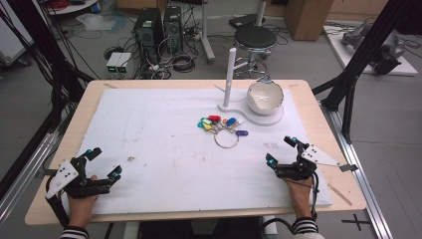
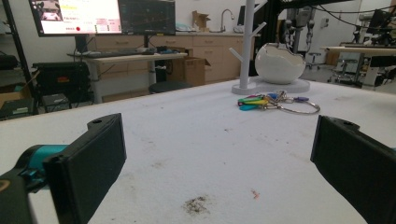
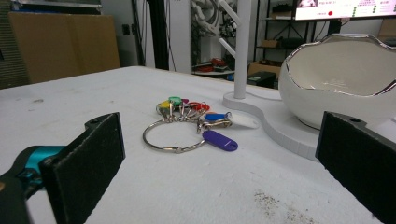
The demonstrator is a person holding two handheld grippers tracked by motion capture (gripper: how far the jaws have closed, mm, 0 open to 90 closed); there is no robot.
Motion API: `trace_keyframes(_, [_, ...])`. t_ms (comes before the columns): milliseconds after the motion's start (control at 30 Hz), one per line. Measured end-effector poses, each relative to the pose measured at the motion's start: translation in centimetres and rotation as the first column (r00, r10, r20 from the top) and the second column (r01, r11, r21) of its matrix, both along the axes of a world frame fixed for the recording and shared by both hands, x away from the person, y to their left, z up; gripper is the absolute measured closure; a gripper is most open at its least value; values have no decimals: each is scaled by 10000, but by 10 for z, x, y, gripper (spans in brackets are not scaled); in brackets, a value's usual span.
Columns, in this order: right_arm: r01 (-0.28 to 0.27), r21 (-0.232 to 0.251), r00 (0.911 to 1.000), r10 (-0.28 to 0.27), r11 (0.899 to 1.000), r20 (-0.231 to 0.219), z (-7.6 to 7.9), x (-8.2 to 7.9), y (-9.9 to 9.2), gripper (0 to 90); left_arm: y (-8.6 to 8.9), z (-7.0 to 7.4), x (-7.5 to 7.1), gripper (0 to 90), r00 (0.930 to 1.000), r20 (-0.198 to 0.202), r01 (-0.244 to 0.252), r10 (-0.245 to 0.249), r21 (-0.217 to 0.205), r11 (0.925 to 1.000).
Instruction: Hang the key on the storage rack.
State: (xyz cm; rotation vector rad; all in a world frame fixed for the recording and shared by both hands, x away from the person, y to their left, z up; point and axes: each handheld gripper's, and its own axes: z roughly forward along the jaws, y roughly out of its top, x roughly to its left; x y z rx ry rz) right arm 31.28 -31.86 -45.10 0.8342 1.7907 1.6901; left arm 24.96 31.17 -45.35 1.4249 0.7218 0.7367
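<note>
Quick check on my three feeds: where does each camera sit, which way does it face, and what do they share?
High view: above the person's side, looking forward and down on the table; both forearms, left gripper and right gripper show.
Left gripper view: low over the table, facing the key ring between its open jaws.
Right gripper view: low, close to the key ring and bowl, jaws open.
Shared: key ring, bowl, stand.

Open white table surface (image 1: 159,144) stretches between the left gripper (image 1: 102,163) and the right gripper (image 1: 281,152), both with jaws spread wide and nothing between them. Toward the far right, a key ring (image 1: 225,130) lies just before a white stand (image 1: 230,74) and bowl (image 1: 264,97), crowding that corner.
</note>
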Motion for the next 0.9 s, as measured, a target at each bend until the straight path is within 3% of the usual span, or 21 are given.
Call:
trace_keyframes(567, [-32, 21, 10000, 33, 10000, -19, 0, 0, 0, 8, -1, 1, 2, 37, 9999, -166, -3, 5, 96, 10000])
trace_keyframes(700, [-89, 90, 9996, 92, 9999, -278, 1, 2, -2, 8, -1, 1, 1, 38, 10000, -69, -7, 8, 133, 9999])
trace_keyframes(767, [-15, 152, 9996, 19, 9999, -264, 4, 4, -6, 8, -1, 0, 0, 38, 10000, 17, -27, 27, 91, 10000])
trace_keyframes(833, [-167, 678, 9995, 184, 9976, -247, 13, 5, -10, 8, 0, 0, 0, 38, 10000, 34, -18, 18, 69, 10000])
trace_keyframes(900, [-176, 702, 9993, 198, 9974, -310, 23, 4, -13, 8, -1, 0, -1, 37, 10000, 45, -44, 44, 9, 10000])
